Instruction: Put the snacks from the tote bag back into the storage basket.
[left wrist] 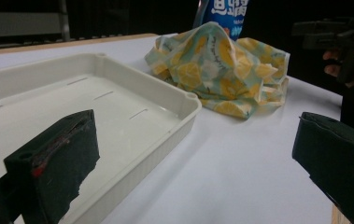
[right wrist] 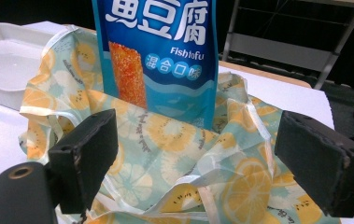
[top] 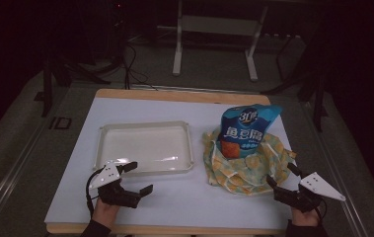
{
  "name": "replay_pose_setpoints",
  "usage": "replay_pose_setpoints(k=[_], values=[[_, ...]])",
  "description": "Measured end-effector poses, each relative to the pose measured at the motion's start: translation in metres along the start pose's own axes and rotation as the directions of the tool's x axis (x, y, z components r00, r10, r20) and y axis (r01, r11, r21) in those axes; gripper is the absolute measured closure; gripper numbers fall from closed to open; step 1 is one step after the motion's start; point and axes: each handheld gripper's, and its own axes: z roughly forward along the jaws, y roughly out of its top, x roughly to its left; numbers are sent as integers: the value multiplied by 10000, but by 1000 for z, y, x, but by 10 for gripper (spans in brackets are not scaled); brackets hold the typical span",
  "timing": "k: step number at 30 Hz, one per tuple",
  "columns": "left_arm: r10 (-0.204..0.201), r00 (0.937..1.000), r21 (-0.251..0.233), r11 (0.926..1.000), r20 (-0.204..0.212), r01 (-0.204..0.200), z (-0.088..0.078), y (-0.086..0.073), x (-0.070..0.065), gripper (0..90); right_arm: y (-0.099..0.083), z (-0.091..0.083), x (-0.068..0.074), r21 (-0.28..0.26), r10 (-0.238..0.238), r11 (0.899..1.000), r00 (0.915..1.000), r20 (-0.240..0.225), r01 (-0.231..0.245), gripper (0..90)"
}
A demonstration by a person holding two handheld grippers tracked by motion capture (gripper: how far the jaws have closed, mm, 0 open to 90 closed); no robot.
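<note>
A blue Fishtofu snack bag (top: 246,129) (right wrist: 158,51) stands upright inside a crumpled cloth bag with a yellow fruit print (top: 246,165) (left wrist: 221,70) (right wrist: 174,158) on the right of the white table. An empty white tray (top: 145,147) (left wrist: 95,116) lies to the left of it. My left gripper (top: 139,177) (left wrist: 193,158) hovers open at the tray's near edge, nothing between its jaws. My right gripper (top: 283,177) (right wrist: 202,154) is open just at the cloth bag's near right side, jaws spread on either side of the fabric without touching it.
The white sheet covers a wooden table (top: 184,95) whose edge shows at the back. Beyond the table, a metal frame (top: 214,29) and dark stand legs (top: 56,74) rest on the grey floor. Bare tabletop lies in front of the tray and cloth.
</note>
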Motion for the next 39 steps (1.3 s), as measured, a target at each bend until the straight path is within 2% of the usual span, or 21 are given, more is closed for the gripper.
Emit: replay_pose_setpoints(k=[2, 4, 7, 11, 12, 14, 15, 18, 21, 23, 24, 26, 32, 34, 39], values=[[-217, 9996, 241, 9995, 178, 213, 0, 0, 1, 12, 1, -1, 1, 13, 1, 10000, 10000, -61, -1, 132], [-173, 9998, 313, 9994, 46, 172, -1, 0, 1, 11, 1, -3, 1, 49, -48, 10000, 10000, -70, 48, 129], [-146, 9996, 207, 9997, 225, 141, -2, 0, 1, 11, 2, -5, 0, 358, 245, 9991, 9990, -369, -232, 114], [-149, 9993, 83, 9999, 335, 146, -5, 0, 1, 11, 2, -5, -1, 554, 260, 9982, 9976, -636, -225, 106], [-202, 9991, 149, 9997, 367, 196, -6, 1, 0, 11, 1, -4, -1, 643, 244, 9977, 9963, -828, -191, 106], [-348, 9991, 612, 9976, 236, 333, -6, 3, -2, 12, 1, -2, 0, 858, 261, 9961, 9988, -414, -225, 106], [-420, 9978, 647, 9972, 523, 385, -7, 3, -2, 12, 0, -1, 1, 1021, 247, 9945, 9996, -168, -228, 106], [-415, 9950, 485, 9981, 906, 372, -8, 2, -2, 11, -3, 0, -2, 1126, 459, 9928, 9977, -508, -400, 106], [-709, 9911, 417, 9969, 1125, 666, -6, 1, 3, 11, -3, -3, -3, 1187, 414, 9924, 9962, -763, -321, 106], [-734, 9916, 494, 9964, 1069, 685, -5, 0, 5, 11, -3, -6, -3, 1166, 71, 9932, 9956, -933, 38, 106], [-734, 9914, 510, 9964, 1086, 682, -4, 0, 5, 11, -2, -7, -2, 1100, -36, 9939, 9963, -864, 131, 106], [-632, 9924, 493, 9971, 1053, 583, -3, 0, 4, 12, -1, -10, -3, 1041, -3, 9945, 9932, -1162, 124, 106], [-326, 9930, 414, 9987, 1139, 281, 0, 5, -1, 12, -1, -9, -2, 1234, 20, 9922, 9871, -1599, 180, 107], [-317, 9918, 356, 9990, 1236, 275, 2, 7, -3, 12, 0, -9, 0, 1243, -96, 9917, 9841, -1775, 321, 107], [89, 9889, 542, 9984, 1485, -171, 13, 15, -12, 12, 5, -8, 0, 1187, -136, 9922, 9798, -1994, 379, 113]])
